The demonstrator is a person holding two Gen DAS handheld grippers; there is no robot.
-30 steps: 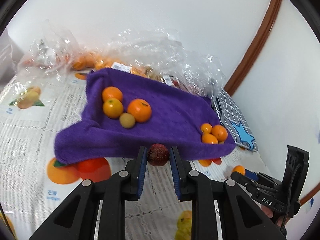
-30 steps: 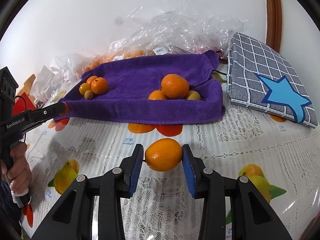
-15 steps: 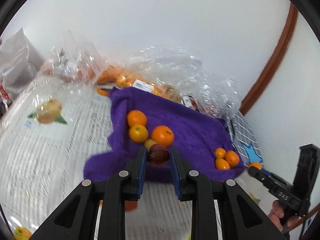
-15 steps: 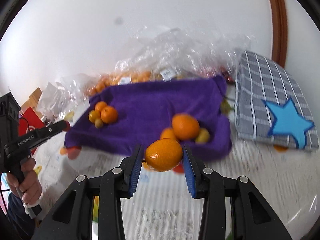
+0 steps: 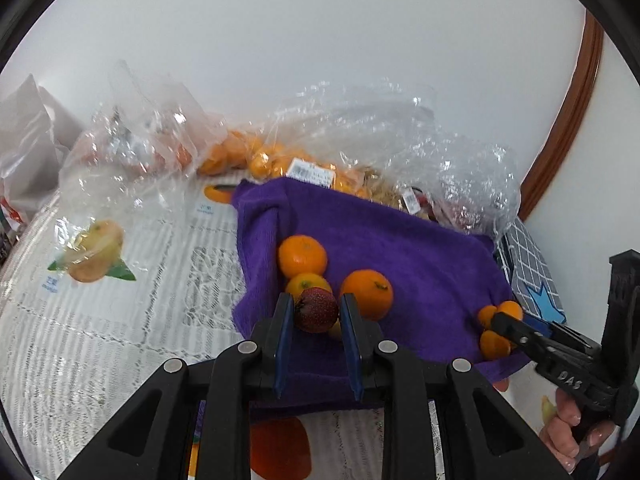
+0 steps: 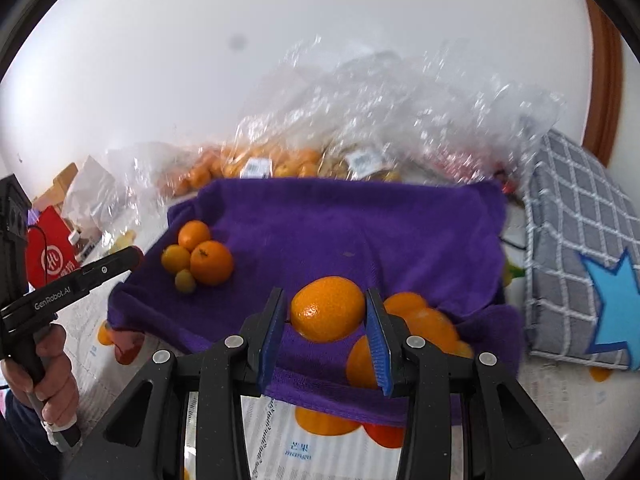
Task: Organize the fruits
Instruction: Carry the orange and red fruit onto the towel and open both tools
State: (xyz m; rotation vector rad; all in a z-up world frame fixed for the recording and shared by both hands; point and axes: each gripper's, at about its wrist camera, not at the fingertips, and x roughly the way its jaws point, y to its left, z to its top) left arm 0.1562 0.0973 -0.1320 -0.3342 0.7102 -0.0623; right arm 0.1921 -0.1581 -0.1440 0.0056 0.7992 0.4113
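Note:
A purple towel (image 5: 400, 248) (image 6: 340, 232) lies spread on the table with two clusters of fruit on it. My left gripper (image 5: 316, 316) is shut on a dark red lychee (image 5: 316, 309), held over the towel's near-left part, just in front of a cluster of oranges (image 5: 302, 256). My right gripper (image 6: 326, 312) is shut on an orange (image 6: 328, 308), held above the right cluster of oranges (image 6: 424, 320). In the right wrist view the left cluster (image 6: 200, 256) includes a small yellow-green fruit (image 6: 185, 280).
Clear plastic bags of fruit (image 5: 360, 152) (image 6: 360, 120) are piled along the wall behind the towel. A grey checked cushion with a blue star (image 6: 580, 272) lies at the right. The tablecloth (image 5: 120, 300) carries printed fruit pictures. A red bag (image 6: 48, 248) stands far left.
Both grippers have moved forward over the towel with their fruits still held. The towel and its fruit clusters now sit closer and lower in both views.

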